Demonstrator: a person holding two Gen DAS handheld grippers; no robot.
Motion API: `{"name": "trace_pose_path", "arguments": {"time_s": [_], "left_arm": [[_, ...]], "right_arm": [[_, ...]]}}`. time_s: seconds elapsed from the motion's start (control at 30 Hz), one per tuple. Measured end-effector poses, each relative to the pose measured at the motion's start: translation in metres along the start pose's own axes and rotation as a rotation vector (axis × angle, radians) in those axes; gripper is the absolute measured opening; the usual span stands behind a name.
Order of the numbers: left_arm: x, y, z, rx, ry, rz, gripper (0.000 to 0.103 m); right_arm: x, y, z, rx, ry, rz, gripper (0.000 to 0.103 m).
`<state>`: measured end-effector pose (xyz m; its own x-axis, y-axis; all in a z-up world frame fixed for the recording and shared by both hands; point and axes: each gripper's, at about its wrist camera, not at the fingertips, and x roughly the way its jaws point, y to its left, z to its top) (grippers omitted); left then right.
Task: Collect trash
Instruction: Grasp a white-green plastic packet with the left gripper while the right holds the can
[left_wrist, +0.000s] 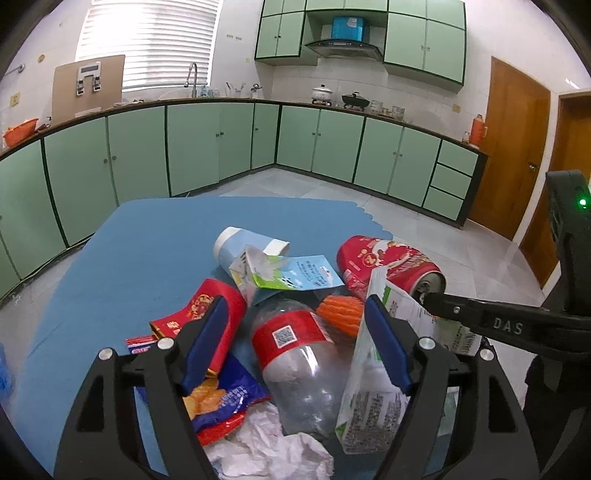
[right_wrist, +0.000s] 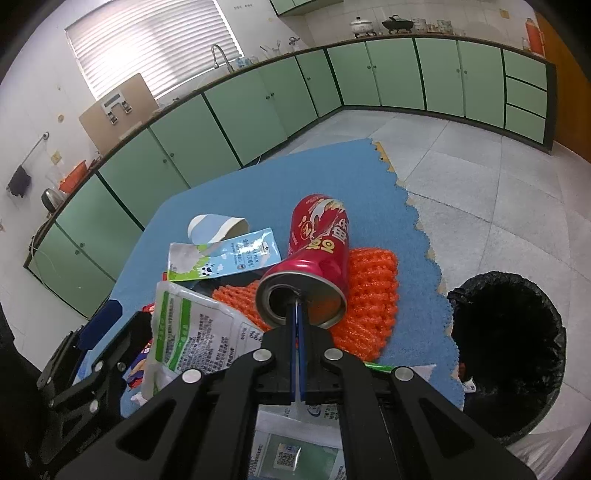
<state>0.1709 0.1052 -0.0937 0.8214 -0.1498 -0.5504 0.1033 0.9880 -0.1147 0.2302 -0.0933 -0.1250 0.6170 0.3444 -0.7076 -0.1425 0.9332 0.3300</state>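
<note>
At frame centre, the right gripper (right_wrist: 297, 308) pinches the red can's (right_wrist: 319, 254) rim, ready for the bin (right_wrist: 517, 354) at right; the left gripper (left_wrist: 295, 332) hangs spread over the plastic bottle (left_wrist: 299, 365).

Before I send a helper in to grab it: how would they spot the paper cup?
Start at the blue mat covered in trash. At the pile's far edge, nearest the green cabinets, lies the paper cup, tipped on its side; it alone is banded pale blue and white.
</note>
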Motion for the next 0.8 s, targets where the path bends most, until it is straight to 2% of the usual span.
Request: {"name": "trace_pose_path", "arguments": {"time_s": [0.2, 0.4, 0.53, 0.6, 0.67, 0.8], "left_arm": [[-0.007, 0.011, 0.000, -0.032, -0.010, 0.009, 0.077], [-0.006, 0.005, 0.000, -0.006, -0.002, -0.057, 0.077], [0.002, -0.003, -0.003, 0.025, 0.015, -0.074, 0.076], [0.009, -0.005, -0.004, 0.034, 0.030, -0.087, 0.069], [0.013, -0.007, -0.006, 0.042, 0.044, -0.104, 0.057], [0.019, -0.010, -0.010, 0.036, 0.069, -0.169, 0.048]], "right_arm": [[0.001, 0.001, 0.000, -0.009, 0.002, -0.001, 0.001], [0.002, 0.001, 0.000, -0.014, 0.005, -0.003, 0.001], [0.002, 0.001, 0.001, -0.018, 0.005, -0.004, 0.001], [0.003, 0.001, 0.001, -0.019, 0.007, -0.004, 0.001], [0.003, 0.001, 0.001, -0.019, 0.007, -0.004, 0.001], [0.003, 0.000, 0.001, -0.018, 0.008, -0.004, 0.001]]}}
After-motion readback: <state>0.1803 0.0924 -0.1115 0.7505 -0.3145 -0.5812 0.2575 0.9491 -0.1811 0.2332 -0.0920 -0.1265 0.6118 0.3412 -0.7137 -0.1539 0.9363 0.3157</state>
